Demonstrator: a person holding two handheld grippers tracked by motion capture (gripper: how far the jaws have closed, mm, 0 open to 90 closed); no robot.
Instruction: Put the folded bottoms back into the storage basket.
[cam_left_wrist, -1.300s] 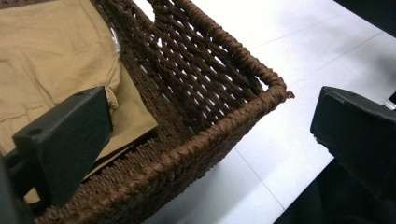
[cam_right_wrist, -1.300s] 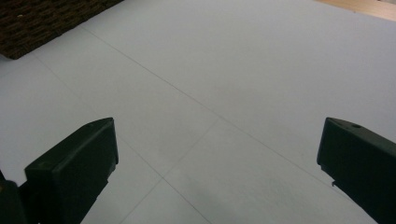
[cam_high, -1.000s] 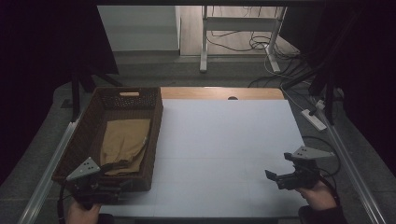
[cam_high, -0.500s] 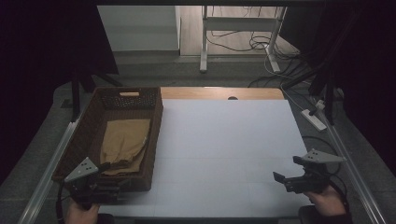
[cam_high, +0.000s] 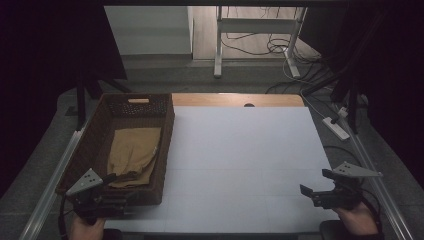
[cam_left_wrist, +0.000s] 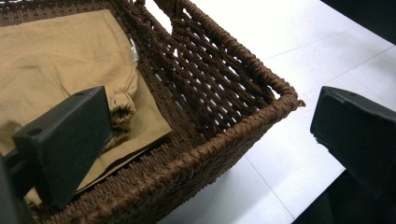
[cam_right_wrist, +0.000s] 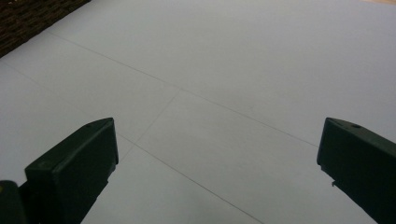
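Observation:
A dark brown wicker basket (cam_high: 165, 145) (cam_left_wrist: 224, 88) stands on the left of the white table (cam_high: 245, 150). Inside it lies a folded tan cloth (cam_high: 132, 155) (cam_left_wrist: 51, 60). My left gripper (cam_high: 122, 201) (cam_left_wrist: 210, 135) hovers at the basket's near right corner, jaws wide open, one over the cloth and one outside the rim. My right gripper (cam_high: 315, 190) (cam_right_wrist: 217, 163) is held low over the table's near right corner, open, with bare table surface between its jaws.
A power strip (cam_high: 336, 127) and cables lie on the floor past the table's right edge. A white desk frame (cam_high: 260, 35) stands behind the table. Metal rails (cam_high: 50, 190) run along both table sides.
My right gripper has drawn back toward the near right edge of the table. The left gripper has shifted slightly at the basket's near corner.

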